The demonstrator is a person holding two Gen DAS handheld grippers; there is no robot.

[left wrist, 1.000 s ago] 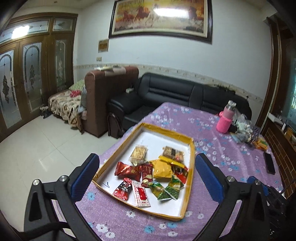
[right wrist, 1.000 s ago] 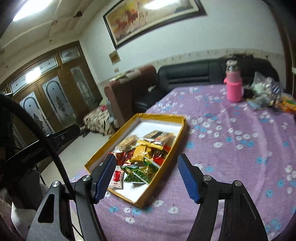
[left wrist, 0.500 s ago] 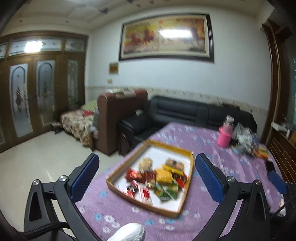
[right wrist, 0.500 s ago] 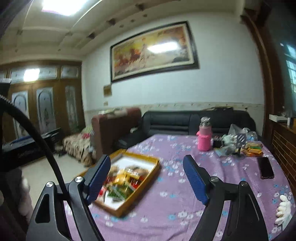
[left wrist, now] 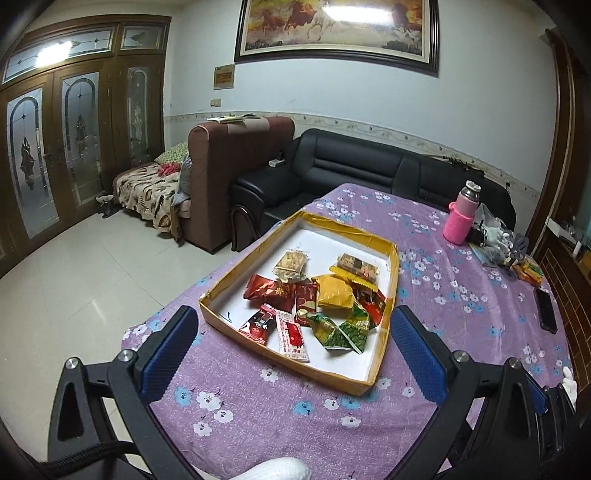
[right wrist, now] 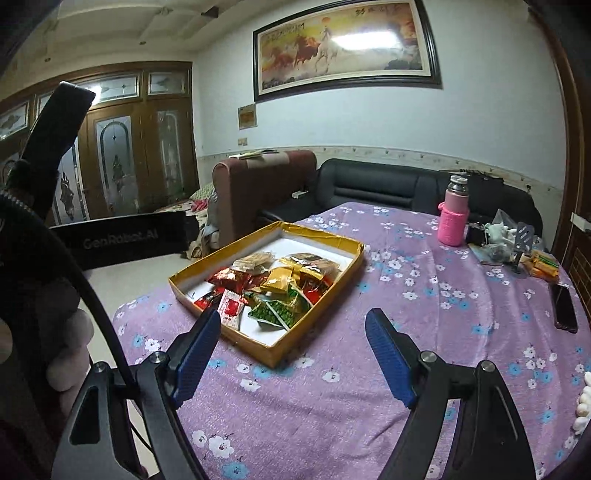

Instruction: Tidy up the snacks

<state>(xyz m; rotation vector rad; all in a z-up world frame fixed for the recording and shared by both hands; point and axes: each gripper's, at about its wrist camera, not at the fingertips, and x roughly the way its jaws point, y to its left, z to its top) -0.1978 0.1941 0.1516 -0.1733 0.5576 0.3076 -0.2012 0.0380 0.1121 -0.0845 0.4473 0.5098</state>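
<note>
Left tongs (left wrist: 293, 343): wide, empty | right tongs (right wrist: 293, 349): wide, empty

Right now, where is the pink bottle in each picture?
Left wrist: the pink bottle stands far right on the table, beyond the tray.
Right wrist: the bottle stands right of centre, past the tray.
Shared landmark: the horse painting on the wall.

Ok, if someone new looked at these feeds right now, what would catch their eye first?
Probably the yellow-rimmed tray near the table's left edge, with bright snack packets heaped toward its near end. Next the pink bottle standing at the far right of the purple flowered tablecloth. Both tools, left and right, hang open before the tray, holding nothing.
</note>
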